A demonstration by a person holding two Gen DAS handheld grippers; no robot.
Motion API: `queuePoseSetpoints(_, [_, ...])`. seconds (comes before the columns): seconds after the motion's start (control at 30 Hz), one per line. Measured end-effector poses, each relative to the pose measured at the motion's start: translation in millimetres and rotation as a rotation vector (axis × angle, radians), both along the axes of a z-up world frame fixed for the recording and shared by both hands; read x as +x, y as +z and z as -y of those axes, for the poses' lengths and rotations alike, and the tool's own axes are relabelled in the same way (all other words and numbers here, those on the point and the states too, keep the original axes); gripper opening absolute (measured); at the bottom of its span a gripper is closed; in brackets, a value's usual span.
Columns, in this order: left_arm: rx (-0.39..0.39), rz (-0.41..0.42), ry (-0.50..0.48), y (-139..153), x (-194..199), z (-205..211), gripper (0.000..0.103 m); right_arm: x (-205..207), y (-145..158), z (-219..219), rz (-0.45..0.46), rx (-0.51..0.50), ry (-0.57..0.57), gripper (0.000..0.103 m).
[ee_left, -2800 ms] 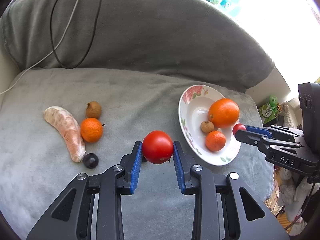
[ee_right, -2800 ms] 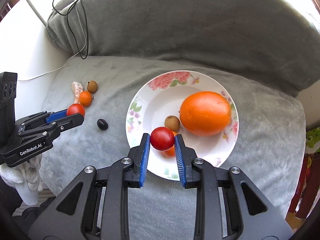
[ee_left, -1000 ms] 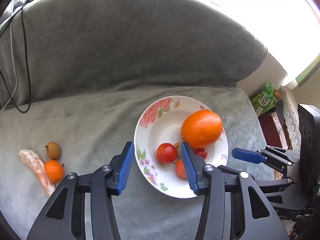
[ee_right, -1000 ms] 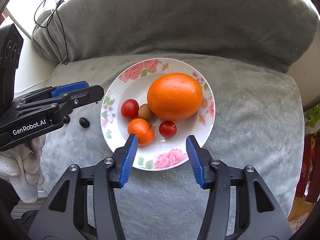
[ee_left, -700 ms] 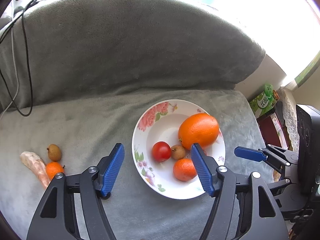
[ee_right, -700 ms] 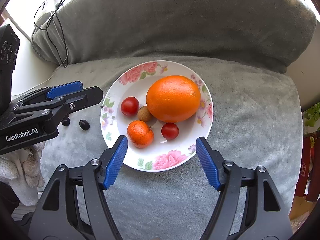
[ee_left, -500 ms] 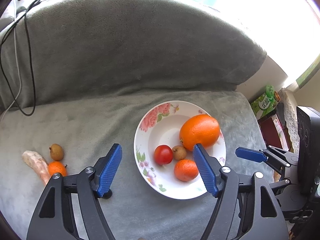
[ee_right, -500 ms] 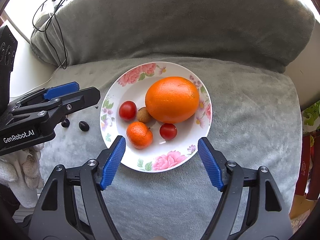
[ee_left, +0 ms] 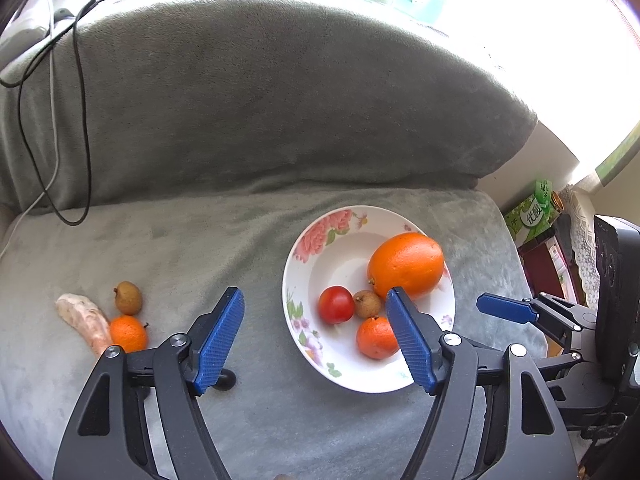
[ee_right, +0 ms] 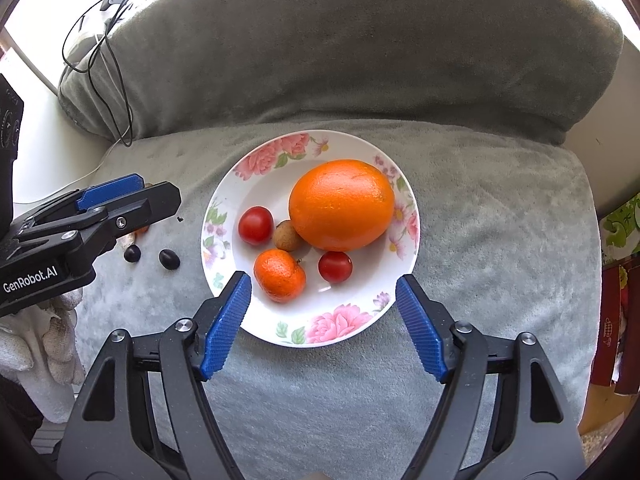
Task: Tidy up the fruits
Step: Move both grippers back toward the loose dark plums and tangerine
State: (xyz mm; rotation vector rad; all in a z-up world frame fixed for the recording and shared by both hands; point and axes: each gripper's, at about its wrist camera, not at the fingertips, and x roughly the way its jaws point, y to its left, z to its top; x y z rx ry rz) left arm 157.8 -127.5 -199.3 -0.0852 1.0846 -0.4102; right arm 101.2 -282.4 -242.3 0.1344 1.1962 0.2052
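Both tomatoes have left the jaws since the first frames and now lie in the flowered plate (ee_right: 394,304). Left gripper (ee_left: 316,336) stands wide apart with nothing between its pads; right gripper (ee_right: 324,322) likewise wide, empty, poised above the plate's near rim.

Edges and room: plate sits on the grey cushion seat (ee_right: 500,240), toward its right half. Seat is bounded behind by the grey backrest (ee_right: 340,52); its right edge drops off close beyond the plate. Bare cushion lies between plate and the loose fruit at left, and in front of the plate.

Surroundings: black and white cables (ee_left: 56,92) hang over the backrest at far left. Green drink cartons (ee_left: 532,212) stand off the seat's right edge. In the right wrist view the left gripper's finger partly covers the loose fruit.

Count, in plate: one large orange (ee_right: 342,204), one small mandarin (ee_right: 279,274), one brown longan (ee_right: 287,236) touching the orange, two tomatoes: the larger tomatoe (ee_right: 256,225) at left, the cherry tomato (ee_right: 335,266) at the front.

Count, on cushion: one peeled orange segment strip (ee_left: 82,320), one mandarin (ee_left: 128,333) touching it, one longan (ee_left: 128,298) just behind, two dark grapes (ee_right: 169,259) near each other, left of the plate. In the left wrist view only one grape shows, half hidden behind the left finger.
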Motion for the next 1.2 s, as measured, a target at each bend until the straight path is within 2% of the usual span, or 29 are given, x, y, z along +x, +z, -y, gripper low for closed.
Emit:
queuePoseSetpoints(0.43, [-0.004, 0.013, 0.073, 4, -9, -38, 0.073, 7, 8, -23, 0.010, 0.006, 0.035, 0.077])
queuePoseSetpoints(1.0, [0.032, -0.011, 0.267, -7, -22, -134, 0.073, 27, 10, -101, 0.018, 0.029, 0.206, 0.077])
queuePoseSetpoints(1.2, [0.036, -0.022, 0.306, -15, -28, -156, 0.073, 31, 6, -125, 0.015, 0.022, 0.264, 0.077])
